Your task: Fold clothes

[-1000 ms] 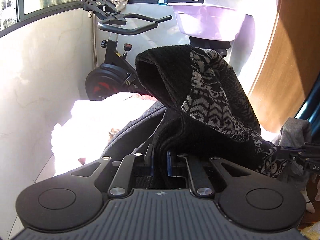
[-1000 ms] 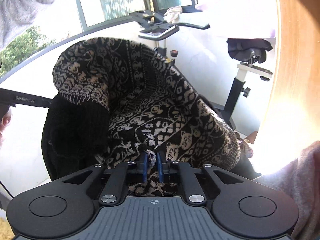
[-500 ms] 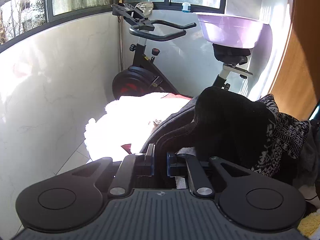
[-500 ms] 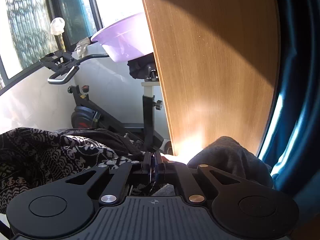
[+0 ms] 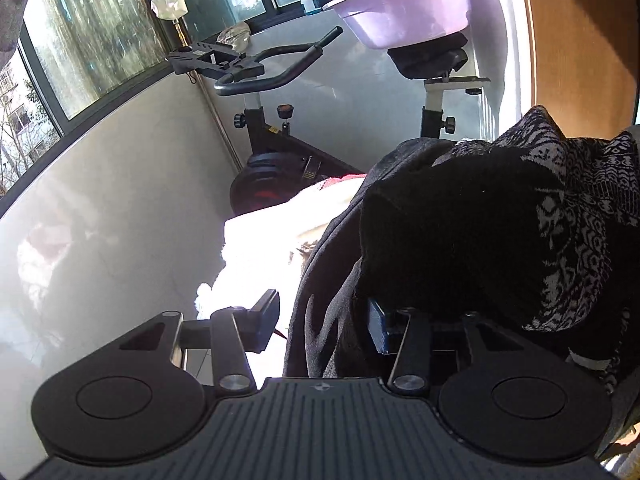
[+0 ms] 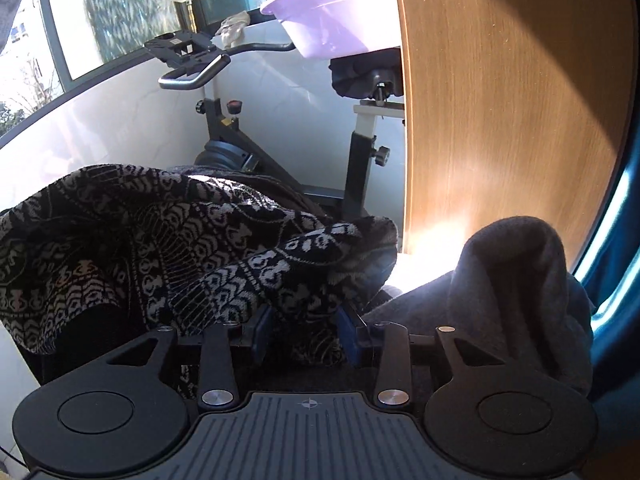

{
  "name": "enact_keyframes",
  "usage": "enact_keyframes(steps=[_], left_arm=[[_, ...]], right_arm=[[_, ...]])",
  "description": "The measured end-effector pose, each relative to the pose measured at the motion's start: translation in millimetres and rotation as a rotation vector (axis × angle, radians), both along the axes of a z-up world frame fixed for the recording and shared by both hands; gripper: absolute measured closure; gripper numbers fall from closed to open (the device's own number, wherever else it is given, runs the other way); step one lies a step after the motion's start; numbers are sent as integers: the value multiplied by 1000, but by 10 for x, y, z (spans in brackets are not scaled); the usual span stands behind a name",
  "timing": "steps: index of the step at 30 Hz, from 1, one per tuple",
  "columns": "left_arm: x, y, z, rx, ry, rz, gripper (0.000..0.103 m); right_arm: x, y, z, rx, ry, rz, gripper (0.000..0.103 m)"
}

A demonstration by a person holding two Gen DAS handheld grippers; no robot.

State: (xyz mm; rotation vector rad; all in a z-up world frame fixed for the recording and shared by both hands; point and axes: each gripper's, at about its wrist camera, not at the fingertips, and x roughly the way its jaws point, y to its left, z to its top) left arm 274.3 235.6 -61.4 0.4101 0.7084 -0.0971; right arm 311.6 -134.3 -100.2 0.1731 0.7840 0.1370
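A black-and-white patterned knit sweater (image 6: 168, 248) lies heaped on a pile of clothes; in the left wrist view (image 5: 520, 240) its black inside faces me. My left gripper (image 5: 326, 326) is open, with a dark grey garment (image 5: 324, 280) lying between its fingers. My right gripper (image 6: 306, 334) is open too, its blue pads on either side of a fold of the sweater. A white fluffy garment (image 5: 272, 236) lies in bright sun left of the pile. A grey sweatshirt (image 6: 516, 292) is bunched at the right.
An exercise bike (image 5: 272, 128) stands behind the pile against the white wall, with a purple basin (image 5: 416, 8) on its saddle. A wooden panel (image 6: 512, 112) rises at the right. Windows run along the back.
Both grippers have opened and let go of the sweater. The sweater, held up a second ago, has dropped onto the pile.
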Motion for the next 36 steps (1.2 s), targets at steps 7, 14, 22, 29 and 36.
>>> enact_keyframes(steps=[7,14,22,29,36], left_arm=[[158,-249,-12,119,-87,-322,33],[227,-637,-333,372,-155,-676,36],[234,-492,393,-118,-261,-551,95],[11,-281,1222,-458,-386,-393,95],[32,-205,1319,-511,-382,-258,95]], right_arm=[[-70,76,-110,47,64,-18,63],[-200,117,-199,71,88,-47,56],[-206,250,-300,127,118,-48,53],[-49,187,-231,171,79,-46,54],[23,238,-145,180,67,32,53]])
